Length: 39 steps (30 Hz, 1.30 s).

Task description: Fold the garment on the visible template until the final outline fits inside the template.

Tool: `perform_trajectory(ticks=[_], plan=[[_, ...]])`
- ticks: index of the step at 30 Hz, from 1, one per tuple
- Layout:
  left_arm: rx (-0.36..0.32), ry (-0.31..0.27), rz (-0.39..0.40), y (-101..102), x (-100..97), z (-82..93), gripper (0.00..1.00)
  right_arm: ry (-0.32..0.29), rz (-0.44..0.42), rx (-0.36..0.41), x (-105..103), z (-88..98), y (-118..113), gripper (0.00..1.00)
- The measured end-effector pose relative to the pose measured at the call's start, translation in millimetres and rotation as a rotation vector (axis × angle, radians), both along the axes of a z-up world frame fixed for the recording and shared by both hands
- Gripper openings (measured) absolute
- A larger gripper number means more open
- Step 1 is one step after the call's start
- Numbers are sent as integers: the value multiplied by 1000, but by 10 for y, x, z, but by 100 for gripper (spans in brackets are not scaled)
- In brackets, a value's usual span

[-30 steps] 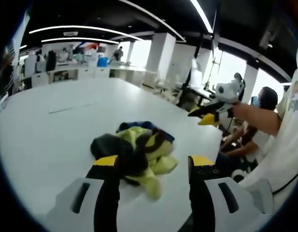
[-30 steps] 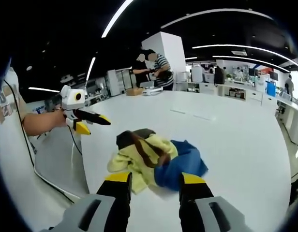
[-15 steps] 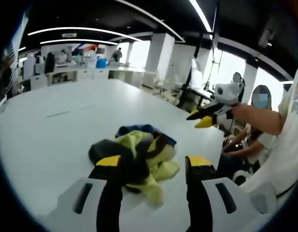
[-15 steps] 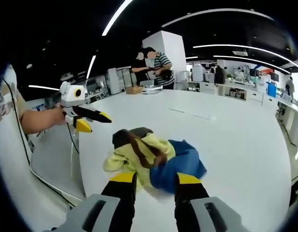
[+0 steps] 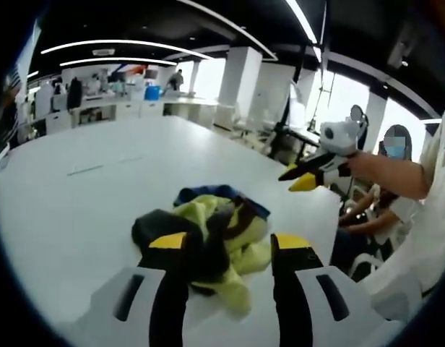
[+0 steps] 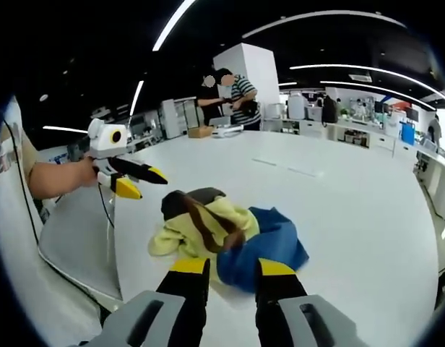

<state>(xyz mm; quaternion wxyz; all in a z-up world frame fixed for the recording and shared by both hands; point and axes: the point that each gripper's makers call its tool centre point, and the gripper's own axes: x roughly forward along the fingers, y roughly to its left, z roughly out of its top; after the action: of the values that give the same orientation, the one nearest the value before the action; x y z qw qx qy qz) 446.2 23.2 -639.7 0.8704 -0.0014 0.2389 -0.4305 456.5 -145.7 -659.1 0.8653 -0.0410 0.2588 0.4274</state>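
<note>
One crumpled garment [image 5: 208, 235] [image 6: 226, 231] in yellow, blue and black lies bunched on the white counter [image 5: 78, 195] [image 6: 352, 202]. It sits just ahead of two hand-held grippers. The left hand-held gripper [image 5: 230, 242] [image 6: 139, 181] and right hand-held gripper [image 6: 232, 266] [image 5: 303, 177] both have jaws spread, pinching nothing.

Bright ceiling light strips [image 5: 121, 45]; glaring windows [image 5: 338, 97]; soft blur; strong fisheye bending at edges

Yellow, blue and black garment [image 6: 222, 233] on white table [image 6: 352, 210]; yellow-tipped claws.
</note>
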Motion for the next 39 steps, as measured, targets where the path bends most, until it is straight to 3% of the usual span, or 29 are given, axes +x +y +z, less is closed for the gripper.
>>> perform_trajectory(ticks=[21,39], plan=[[55,-17,-37,-231,175,-127,27,24,44,-31,214,-222,199,11],[124,4,-3,-173,308,-297,17,80,63,-80,392,-495,362,3]])
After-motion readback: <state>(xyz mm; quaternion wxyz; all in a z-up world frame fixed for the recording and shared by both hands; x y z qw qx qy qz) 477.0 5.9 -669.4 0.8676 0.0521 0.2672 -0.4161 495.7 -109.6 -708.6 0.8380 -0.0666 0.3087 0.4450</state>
